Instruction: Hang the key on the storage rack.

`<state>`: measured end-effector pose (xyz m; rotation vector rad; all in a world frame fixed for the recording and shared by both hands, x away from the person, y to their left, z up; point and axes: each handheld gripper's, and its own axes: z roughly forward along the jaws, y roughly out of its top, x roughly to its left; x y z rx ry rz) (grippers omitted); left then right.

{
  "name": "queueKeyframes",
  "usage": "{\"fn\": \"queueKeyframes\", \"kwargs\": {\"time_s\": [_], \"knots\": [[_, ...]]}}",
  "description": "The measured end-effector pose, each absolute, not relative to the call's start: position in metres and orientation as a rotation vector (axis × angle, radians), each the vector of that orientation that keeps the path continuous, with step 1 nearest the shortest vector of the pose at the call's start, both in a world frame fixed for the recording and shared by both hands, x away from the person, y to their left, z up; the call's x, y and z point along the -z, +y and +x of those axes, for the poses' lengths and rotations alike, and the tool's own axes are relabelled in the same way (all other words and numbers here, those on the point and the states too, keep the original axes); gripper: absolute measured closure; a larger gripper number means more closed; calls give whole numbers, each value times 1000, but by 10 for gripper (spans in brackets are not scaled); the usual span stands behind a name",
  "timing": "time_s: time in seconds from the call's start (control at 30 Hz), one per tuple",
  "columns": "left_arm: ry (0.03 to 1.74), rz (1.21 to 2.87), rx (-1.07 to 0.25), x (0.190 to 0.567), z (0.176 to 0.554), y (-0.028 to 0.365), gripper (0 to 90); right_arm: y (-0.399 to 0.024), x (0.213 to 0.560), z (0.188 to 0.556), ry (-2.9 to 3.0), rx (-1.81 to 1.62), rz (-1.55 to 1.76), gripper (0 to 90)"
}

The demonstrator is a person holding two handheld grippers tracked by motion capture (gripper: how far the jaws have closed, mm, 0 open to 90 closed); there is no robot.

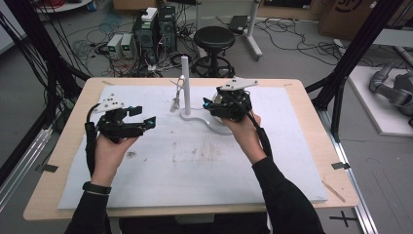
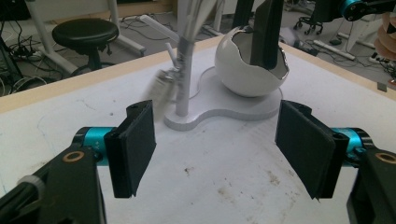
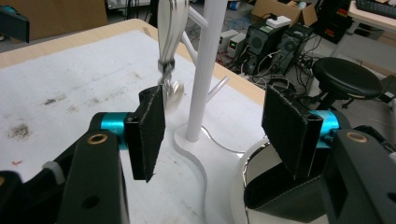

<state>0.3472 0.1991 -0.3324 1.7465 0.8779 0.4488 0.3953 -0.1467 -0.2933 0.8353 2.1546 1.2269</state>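
Jewellery stand (image 1: 185, 83) is your landmark: a white post on a curved white base, standing on the white mat (image 1: 146, 165) that covers the wooden table (image 1: 311, 146). A silvery chain (image 1: 177, 95) hangs from one of the post's pegs, just beside the post on its left as the high view shows it; in both gripper views it is blurred.

Right of the post, on the same base, sits a white egg-shaped bowl (image 2: 250, 65) with a broken-shell rim. A dark strap (image 2: 266, 32) stands up out of it, and in the right gripper view you can see the strap curled against the bowl's inner wall.

Your right gripper (image 1: 229, 105) hovers just right of the post, over the bowl. Its jaws are spread wide and the pads (image 3: 149, 130) press on nothing; the post shows in the gap between them farther off, and the strap lies below the right-hand pad, apart from it as far as you can tell.

Your left gripper (image 1: 139, 122) is well left of the stand, above the mat. Its fingers (image 2: 135, 144) are spread wide too, with only stained mat between them, and they point toward the stand's base.

Beyond the stand, past the table's far edge, a black stool (image 1: 214, 41) stands on the floor among cables.
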Motion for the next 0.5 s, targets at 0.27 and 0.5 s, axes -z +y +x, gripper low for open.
{"fn": "queueKeyframes", "kwargs": {"time_s": [0.27, 0.5], "knots": [[881, 1740, -451, 332, 347, 200, 287, -147, 294, 396, 2166, -1224, 844, 387], [881, 1743, -453, 332, 346, 200, 286, -149, 295, 397, 2177, -1235, 846, 362]]}}
